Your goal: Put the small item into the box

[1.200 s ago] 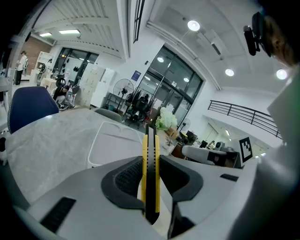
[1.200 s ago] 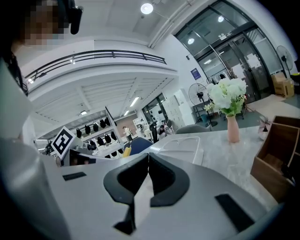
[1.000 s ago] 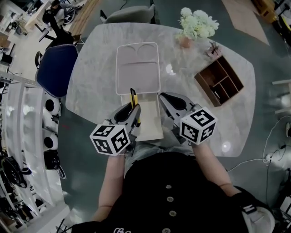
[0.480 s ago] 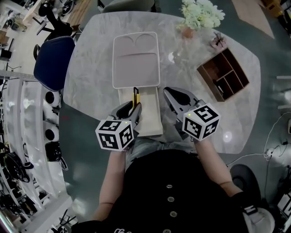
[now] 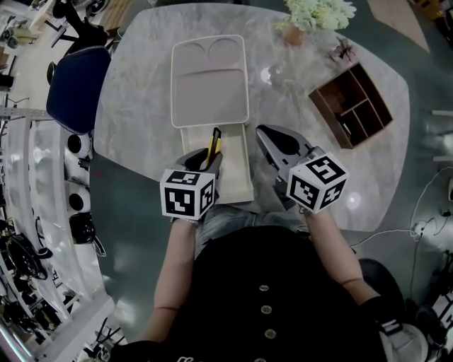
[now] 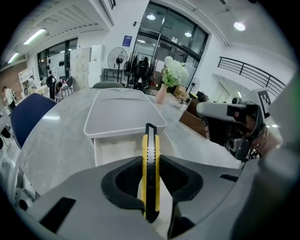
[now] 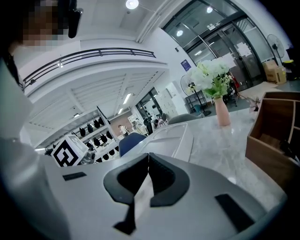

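A yellow and black utility knife stands between the pads of my left gripper, which is shut on it. Its tip sticks out past the pads. The knife hangs over the near left part of the open cream box at the table's front edge. The box's pale lid lies flat just beyond it. In the left gripper view the box lies straight below the jaws. My right gripper hovers just right of the box, its pads together with nothing between them.
A brown wooden organizer sits on the right of the marble table. A vase of white flowers stands at the far edge. A blue chair is off the table's left side.
My left gripper has carried the knife a little to the right and forward, further over the box. The right gripper has kept its place beside the box.
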{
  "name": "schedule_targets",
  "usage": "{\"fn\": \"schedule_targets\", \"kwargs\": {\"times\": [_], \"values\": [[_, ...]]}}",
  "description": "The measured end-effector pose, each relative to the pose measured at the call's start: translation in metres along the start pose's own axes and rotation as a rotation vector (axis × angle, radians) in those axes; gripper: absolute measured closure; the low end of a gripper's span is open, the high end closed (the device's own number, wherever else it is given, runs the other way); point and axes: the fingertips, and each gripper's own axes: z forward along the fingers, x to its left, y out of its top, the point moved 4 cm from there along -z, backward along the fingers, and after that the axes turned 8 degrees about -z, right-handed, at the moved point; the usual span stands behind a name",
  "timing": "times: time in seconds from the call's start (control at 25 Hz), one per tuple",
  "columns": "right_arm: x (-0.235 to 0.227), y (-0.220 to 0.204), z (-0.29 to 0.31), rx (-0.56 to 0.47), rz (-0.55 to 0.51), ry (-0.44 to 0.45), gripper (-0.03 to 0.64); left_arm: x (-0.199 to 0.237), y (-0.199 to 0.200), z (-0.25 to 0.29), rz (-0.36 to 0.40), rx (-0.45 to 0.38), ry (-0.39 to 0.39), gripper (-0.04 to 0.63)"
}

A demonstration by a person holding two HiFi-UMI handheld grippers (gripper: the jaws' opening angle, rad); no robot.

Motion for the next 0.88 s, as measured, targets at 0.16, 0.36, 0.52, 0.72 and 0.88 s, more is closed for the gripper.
{"fn": "schedule_targets", "kwargs": {"times": [0.16, 0.36, 0.52, 0.72, 0.88], "values": [[-0.002, -0.002, 0.003, 0.006, 0.009, 0.002, 0.614, 0.004, -0.005, 0.01, -0.011, 0.05, 0.02, 0.469], [0.0, -0.004, 0.004, 0.01, 0.011, 0.002, 0.614, 0.006, -0.009, 0.018, 0.001, 0.11, 0.037, 0.469], [-0.001, -0.004, 0.002, 0.007, 0.014, -0.008, 0.614, 0.004, -0.012, 0.027, -0.001, 0.157, 0.036, 0.469], [0.0, -0.003, 0.002, -0.011, 0.023, -0.003, 0.614, 0.003, -0.017, 0.039, -0.025, 0.191, 0.031, 0.469], [0.001, -0.002, 0.001, -0.015, 0.021, 0.0, 0.614, 0.0, -0.02, 0.047, -0.023, 0.214, 0.022, 0.469]]}}
